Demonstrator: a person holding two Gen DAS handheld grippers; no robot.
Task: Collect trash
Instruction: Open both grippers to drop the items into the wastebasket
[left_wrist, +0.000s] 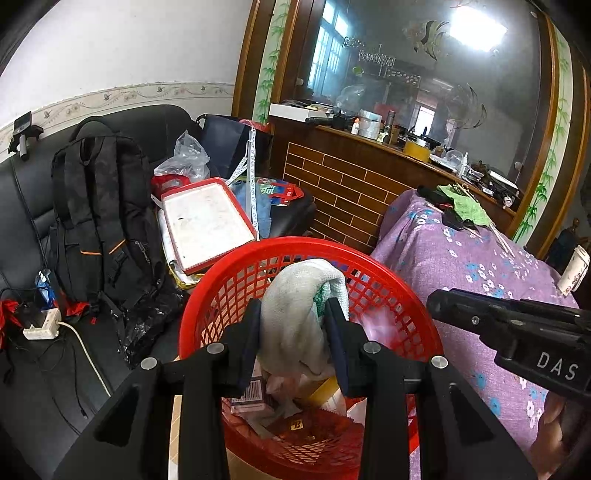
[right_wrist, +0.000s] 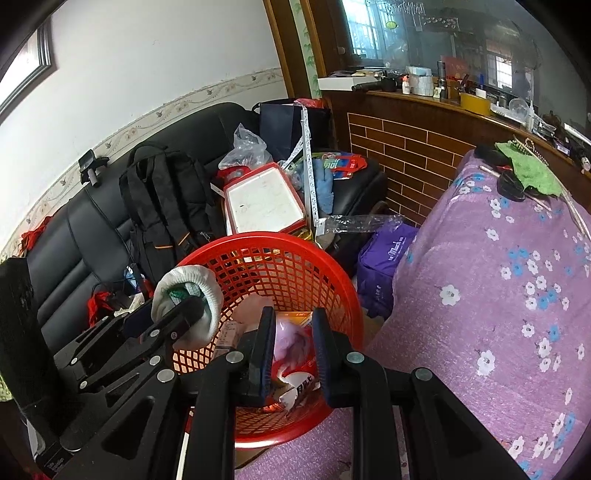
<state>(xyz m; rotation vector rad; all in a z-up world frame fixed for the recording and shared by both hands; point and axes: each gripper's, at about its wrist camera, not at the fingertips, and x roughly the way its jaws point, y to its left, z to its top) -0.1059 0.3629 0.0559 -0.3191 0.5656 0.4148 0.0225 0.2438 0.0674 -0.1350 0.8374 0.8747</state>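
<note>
Left gripper (left_wrist: 293, 325) clamps white cloth (left_wrist: 295, 314) over red basket (left_wrist: 399, 280) — wrappers inside.

My left hand-held gripper (left_wrist: 293, 325) hangs over the red basket (left_wrist: 388, 266), its two fingers (left_wrist: 251, 332) clamped on a pale cloth (left_wrist: 295, 314) held above the basket's inside. My right hand-held gripper (right_wrist: 293, 354) sits over the basket's near rim on the bedspread side, fingers parted with nothing visibly gripped between them. In the left view its black body reaches in from beyond the basket's right edge.
</note>
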